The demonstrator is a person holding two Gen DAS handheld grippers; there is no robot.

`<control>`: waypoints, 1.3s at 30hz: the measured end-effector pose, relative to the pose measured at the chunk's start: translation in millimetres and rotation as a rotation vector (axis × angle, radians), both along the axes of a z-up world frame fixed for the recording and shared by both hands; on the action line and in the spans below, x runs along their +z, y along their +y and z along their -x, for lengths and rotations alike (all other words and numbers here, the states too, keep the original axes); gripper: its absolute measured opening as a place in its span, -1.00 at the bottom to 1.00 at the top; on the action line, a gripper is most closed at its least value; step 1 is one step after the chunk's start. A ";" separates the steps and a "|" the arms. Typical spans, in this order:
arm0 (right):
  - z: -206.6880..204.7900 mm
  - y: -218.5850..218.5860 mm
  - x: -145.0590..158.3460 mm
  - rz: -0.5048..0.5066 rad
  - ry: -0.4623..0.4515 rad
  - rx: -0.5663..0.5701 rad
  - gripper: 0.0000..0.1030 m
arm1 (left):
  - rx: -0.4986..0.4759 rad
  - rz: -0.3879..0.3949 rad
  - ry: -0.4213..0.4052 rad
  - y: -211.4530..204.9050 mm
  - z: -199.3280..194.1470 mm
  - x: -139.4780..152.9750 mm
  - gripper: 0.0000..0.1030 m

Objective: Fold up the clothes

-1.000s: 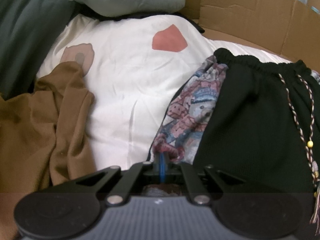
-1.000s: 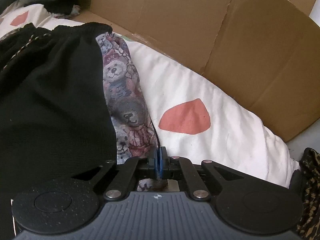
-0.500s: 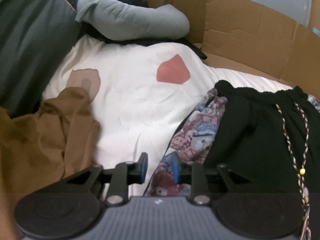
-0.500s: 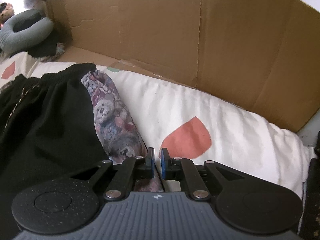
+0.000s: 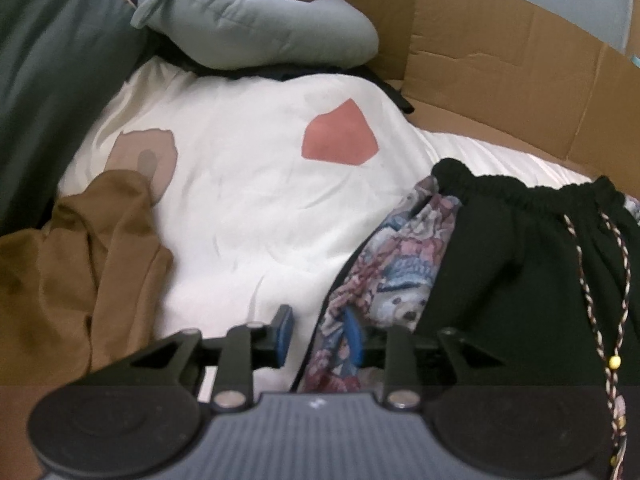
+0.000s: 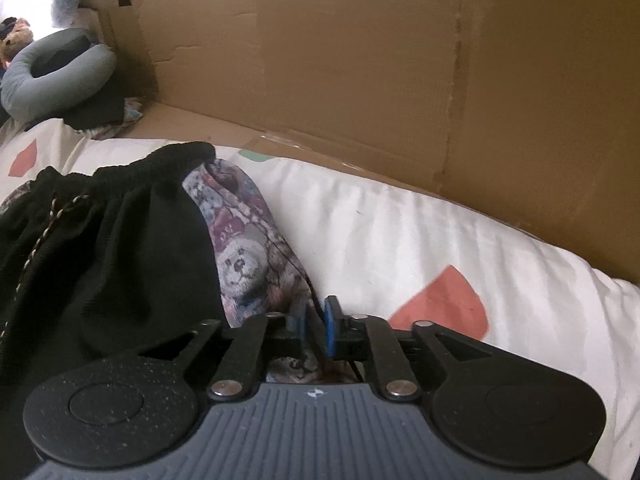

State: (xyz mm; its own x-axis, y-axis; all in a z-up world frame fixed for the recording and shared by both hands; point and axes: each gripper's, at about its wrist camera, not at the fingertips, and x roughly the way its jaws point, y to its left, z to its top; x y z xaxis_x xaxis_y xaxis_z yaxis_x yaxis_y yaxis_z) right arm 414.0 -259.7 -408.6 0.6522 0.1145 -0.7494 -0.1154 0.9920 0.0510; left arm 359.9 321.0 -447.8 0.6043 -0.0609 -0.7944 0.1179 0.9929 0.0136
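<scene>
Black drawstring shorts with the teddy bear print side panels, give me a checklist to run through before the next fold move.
1. Left gripper released: ok, jaws apart, nothing clamped.
2. Right gripper released: ok, narrow gap, fabric lying beneath, not pinched.
3. Black drawstring shorts lying flat on the white quilt: ok at the waistband; the lower part is out of view.
4. Braided drawstring tucked in: not ok, it trails loose over the front.
5. Brown garment apart from the shorts: ok.

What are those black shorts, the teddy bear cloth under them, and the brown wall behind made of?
The black shorts look like matte knit, with a gathered elastic waistband. The teddy bear cloth seems woven or printed fabric; its surface looks slightly fuzzy. The brown wall is corrugated cardboard, with creases and flaps.
</scene>
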 end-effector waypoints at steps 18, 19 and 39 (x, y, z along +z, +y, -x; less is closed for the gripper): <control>-20.2 24.1 -9.5 0.091 0.044 0.147 -0.90 | -0.046 -0.008 0.025 -3.2 -7.7 -9.3 -0.31; -20.6 25.7 -9.1 0.105 0.046 0.161 -0.92 | -0.059 -0.025 0.030 -4.5 -8.9 -8.9 -0.60; -10.1 9.1 27.6 0.104 -0.030 0.072 -0.79 | -0.024 -0.037 -0.030 -11.4 -0.6 17.9 -0.31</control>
State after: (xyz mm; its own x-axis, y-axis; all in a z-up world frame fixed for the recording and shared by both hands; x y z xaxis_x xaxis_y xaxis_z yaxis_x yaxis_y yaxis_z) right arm 424.1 -250.6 -381.0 0.6676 0.0841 -0.7398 -0.1865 0.9808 -0.0567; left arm 360.6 309.6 -429.9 0.6264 -0.0466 -0.7781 0.1403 0.9887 0.0536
